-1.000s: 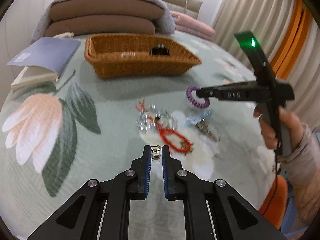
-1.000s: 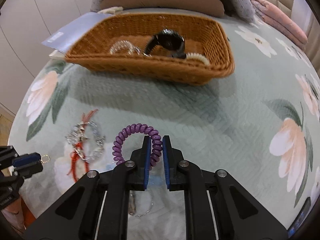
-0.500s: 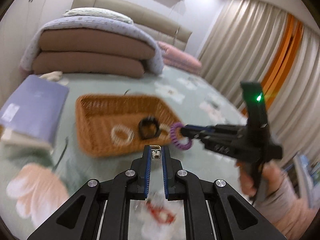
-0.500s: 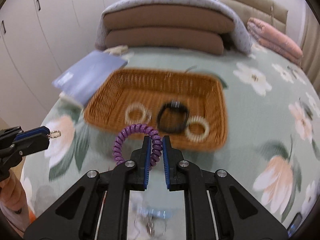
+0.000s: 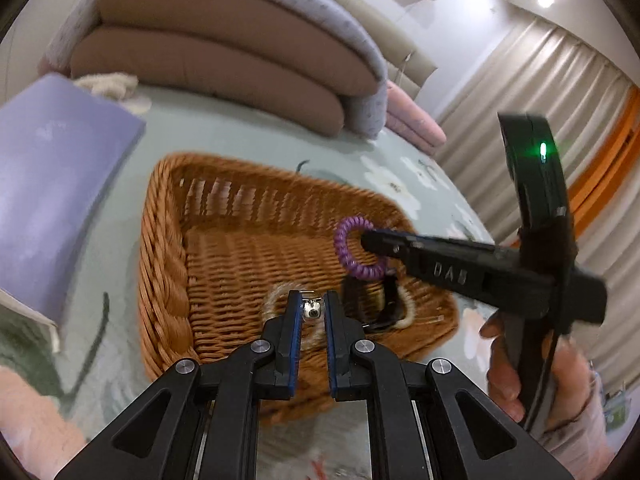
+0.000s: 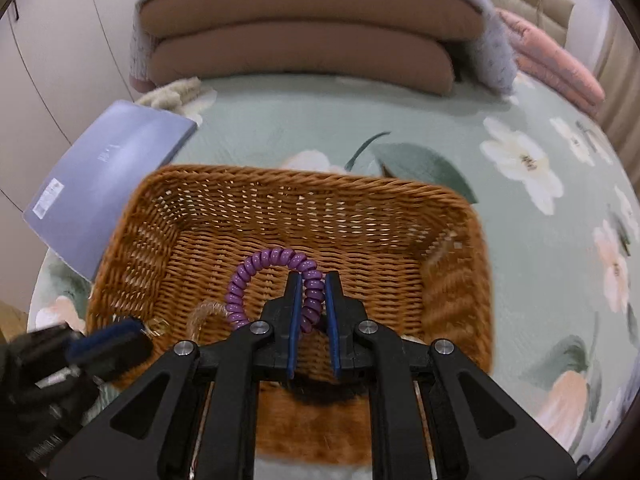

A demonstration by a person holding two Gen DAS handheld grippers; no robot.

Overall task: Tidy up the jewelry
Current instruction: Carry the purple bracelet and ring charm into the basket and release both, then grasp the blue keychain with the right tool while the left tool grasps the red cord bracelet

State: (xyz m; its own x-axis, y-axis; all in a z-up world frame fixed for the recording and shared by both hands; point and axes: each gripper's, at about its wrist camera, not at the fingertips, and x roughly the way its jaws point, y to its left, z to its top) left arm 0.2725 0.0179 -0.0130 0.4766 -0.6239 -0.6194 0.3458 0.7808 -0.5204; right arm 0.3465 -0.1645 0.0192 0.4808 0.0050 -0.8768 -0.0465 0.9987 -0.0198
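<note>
My left gripper (image 5: 313, 303) is shut on a small silver charm (image 5: 312, 309) and holds it above the near part of the wicker basket (image 5: 168, 280). My right gripper (image 6: 312, 280) is shut on a purple spiral hair tie (image 6: 264, 266), held over the middle of the basket (image 6: 460, 280). In the left wrist view the right gripper (image 5: 370, 240) comes in from the right with the purple tie (image 5: 352, 252) hanging over the basket. A pale bead bracelet (image 5: 276, 300) and a black watch (image 5: 384, 300) lie in the basket, partly hidden by the grippers.
A purple-blue book (image 6: 108, 184) lies left of the basket on the flowered green bedspread (image 6: 520, 200). Stacked brown cushions (image 6: 312, 32) and pink folded bedding (image 6: 552, 64) sit behind. Curtains (image 5: 560, 100) hang at the right. The left gripper (image 6: 116, 340) shows at lower left in the right wrist view.
Both grippers have lifted off the bedspread and moved forward over the basket, each still holding its item. The loose jewelry pile has dropped out of view.
</note>
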